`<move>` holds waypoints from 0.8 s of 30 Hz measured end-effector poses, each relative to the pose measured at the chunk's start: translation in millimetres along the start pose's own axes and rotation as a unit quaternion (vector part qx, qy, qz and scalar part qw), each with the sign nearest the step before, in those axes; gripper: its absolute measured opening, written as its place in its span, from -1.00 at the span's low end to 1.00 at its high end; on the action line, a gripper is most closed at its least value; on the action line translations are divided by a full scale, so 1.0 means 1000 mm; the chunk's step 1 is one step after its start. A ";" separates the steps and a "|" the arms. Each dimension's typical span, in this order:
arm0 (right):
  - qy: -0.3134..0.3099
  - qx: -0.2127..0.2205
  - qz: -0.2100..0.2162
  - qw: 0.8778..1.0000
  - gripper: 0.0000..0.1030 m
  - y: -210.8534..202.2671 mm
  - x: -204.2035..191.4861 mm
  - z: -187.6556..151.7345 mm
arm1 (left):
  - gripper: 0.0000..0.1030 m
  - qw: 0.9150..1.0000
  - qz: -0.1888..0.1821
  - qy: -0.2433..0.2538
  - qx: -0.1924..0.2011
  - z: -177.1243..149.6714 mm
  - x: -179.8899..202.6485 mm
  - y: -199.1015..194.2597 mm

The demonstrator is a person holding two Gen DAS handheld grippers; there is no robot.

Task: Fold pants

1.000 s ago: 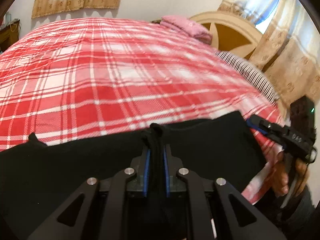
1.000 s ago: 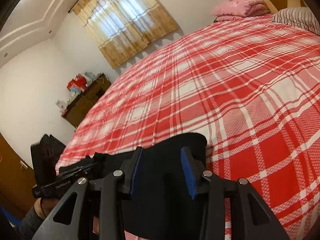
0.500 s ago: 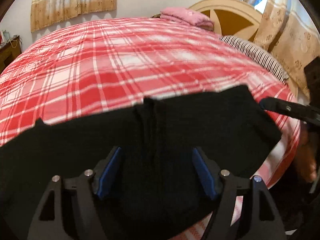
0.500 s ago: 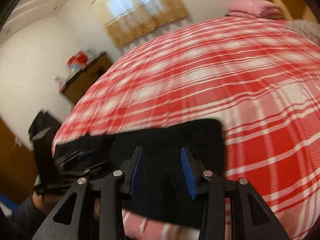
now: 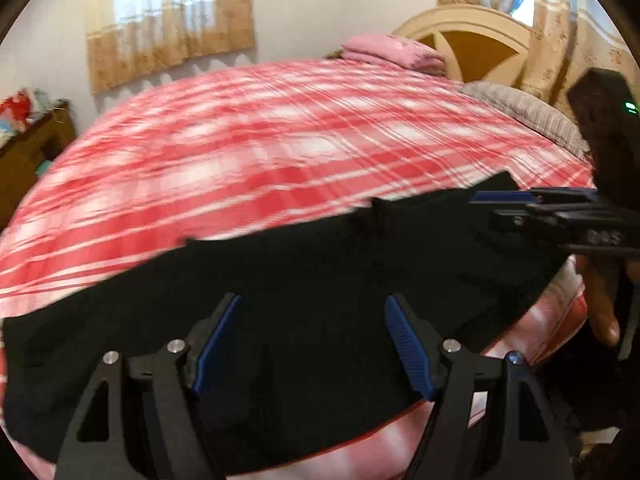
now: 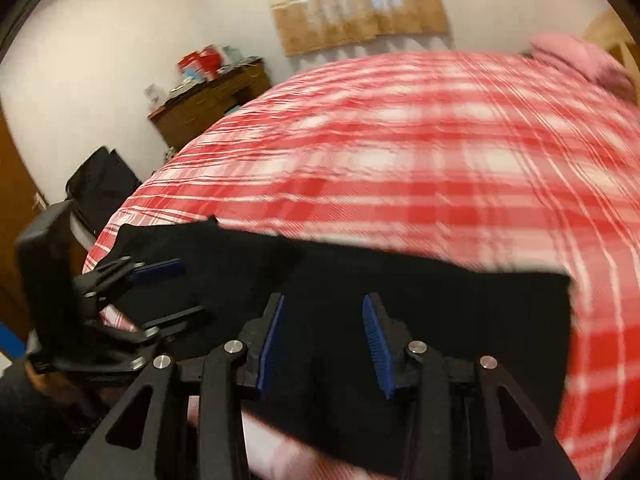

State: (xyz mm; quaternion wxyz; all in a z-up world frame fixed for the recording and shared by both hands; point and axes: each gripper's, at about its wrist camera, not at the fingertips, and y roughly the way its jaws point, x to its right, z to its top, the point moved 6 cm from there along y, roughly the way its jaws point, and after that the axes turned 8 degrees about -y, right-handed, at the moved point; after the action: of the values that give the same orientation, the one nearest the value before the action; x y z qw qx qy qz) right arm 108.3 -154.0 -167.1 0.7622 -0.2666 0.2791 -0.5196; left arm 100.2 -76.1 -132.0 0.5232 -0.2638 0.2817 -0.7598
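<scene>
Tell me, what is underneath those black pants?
The black pants lie on a red and white plaid bedspread, which shows all around them. Whatever lies directly beneath the cloth is covered and cannot be seen.

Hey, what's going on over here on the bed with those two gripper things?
A person is folding black pants on a bed with a red plaid bedspread, holding a gripper in each hand. The left gripper has just been opening; it stands wide above the cloth, which lies flat near the bed's edge, with nothing pinched. The right gripper is also open over the pants and holds nothing. A folded pink blanket sits by the headboard.
</scene>
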 end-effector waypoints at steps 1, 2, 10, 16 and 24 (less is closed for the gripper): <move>0.001 -0.003 0.020 1.000 -0.18 0.010 -0.010 0.005 | 0.53 1.000 0.010 -0.006 0.006 0.000 -0.011 -0.007; -0.002 -0.003 0.030 1.000 -0.18 0.015 -0.017 0.006 | 0.55 0.999 0.022 -0.019 0.015 0.001 -0.028 -0.016; -0.089 -0.074 0.033 0.993 -0.18 0.045 -0.059 -0.036 | 0.73 0.992 0.101 -0.071 0.036 -0.008 -0.125 -0.046; -0.044 -0.019 0.047 0.998 -0.18 0.027 -0.047 -0.017 | 0.84 0.979 0.172 -0.105 0.045 -0.018 -0.189 -0.056; -0.085 -0.063 0.037 0.994 -0.17 0.032 -0.066 -0.038 | 0.90 0.968 0.215 -0.130 0.030 -0.035 -0.229 -0.046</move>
State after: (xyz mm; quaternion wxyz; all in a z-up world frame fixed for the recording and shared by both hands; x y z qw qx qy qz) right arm 81.7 -85.8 -206.5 0.7834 -0.3473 0.2548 -0.4480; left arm 117.7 159.1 -148.8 0.7138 -0.2774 0.2382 -0.5973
